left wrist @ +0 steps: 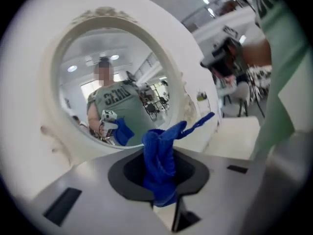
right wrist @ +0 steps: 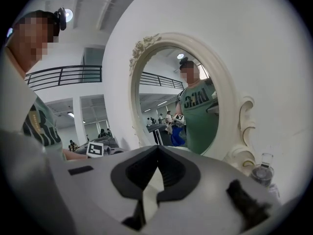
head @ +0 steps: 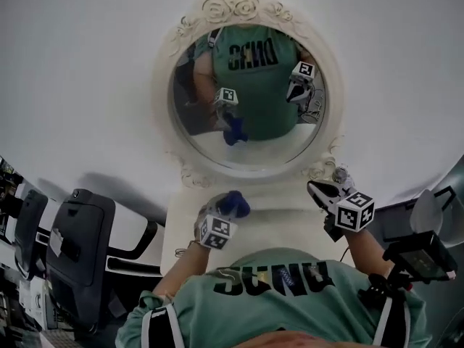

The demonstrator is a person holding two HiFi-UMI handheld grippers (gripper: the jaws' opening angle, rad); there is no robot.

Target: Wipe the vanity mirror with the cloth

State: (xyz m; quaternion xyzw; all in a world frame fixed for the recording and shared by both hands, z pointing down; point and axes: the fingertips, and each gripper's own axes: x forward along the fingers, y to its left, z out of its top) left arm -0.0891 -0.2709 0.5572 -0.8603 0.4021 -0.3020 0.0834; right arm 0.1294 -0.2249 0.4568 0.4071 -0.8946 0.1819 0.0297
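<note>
I hold the left gripper clenched on the bunched blue cloth. A loose tail of the cloth sticks out beyond the jaws. It sits near the lower rim of the oval vanity mirror, over the white vanity top. The mirror stands upright against a white wall in a cream frame carved with roses at its crown. My right gripper hangs to the right, close to the frame's lower scroll, its jaws pressed together on nothing. The glass reflects a person in a green shirt, both grippers and the cloth. A small clear bottle stands beside the frame's right foot.
</note>
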